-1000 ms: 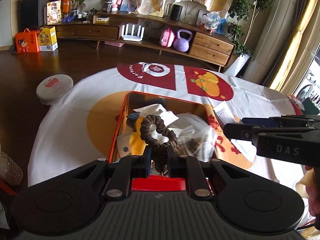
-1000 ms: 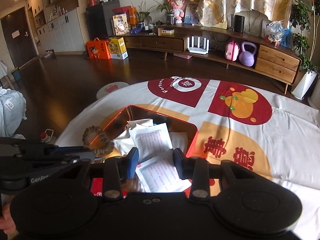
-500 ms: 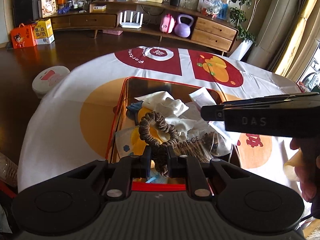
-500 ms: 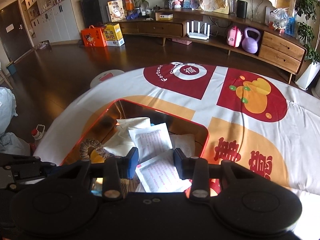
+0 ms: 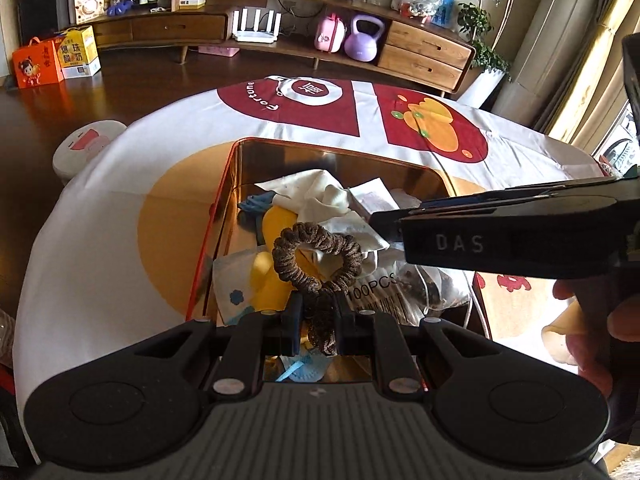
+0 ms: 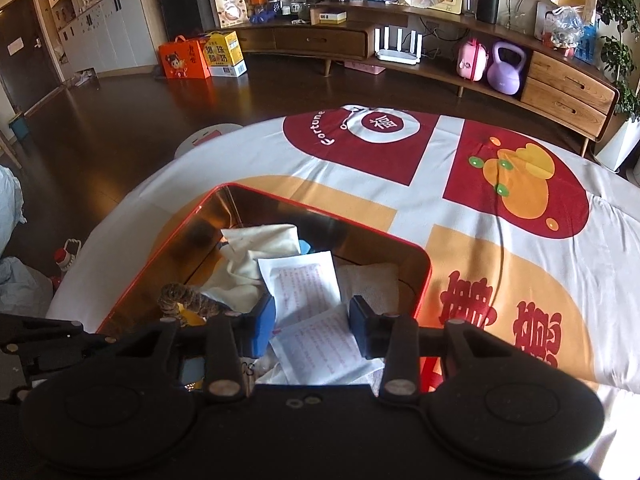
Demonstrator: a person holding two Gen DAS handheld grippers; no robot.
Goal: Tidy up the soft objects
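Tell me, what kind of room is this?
Probably a home living room. A long wooden sideboard holds a wifi router and a purple kettlebell, gift boxes sit on the floor, and curtains hang by a window.

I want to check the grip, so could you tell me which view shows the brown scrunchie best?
The left wrist view: the brown scrunchie shows almost whole, its loop above the tin and its lower end pinched by the left gripper. The right wrist view shows only a short arc of it beside the open right gripper.
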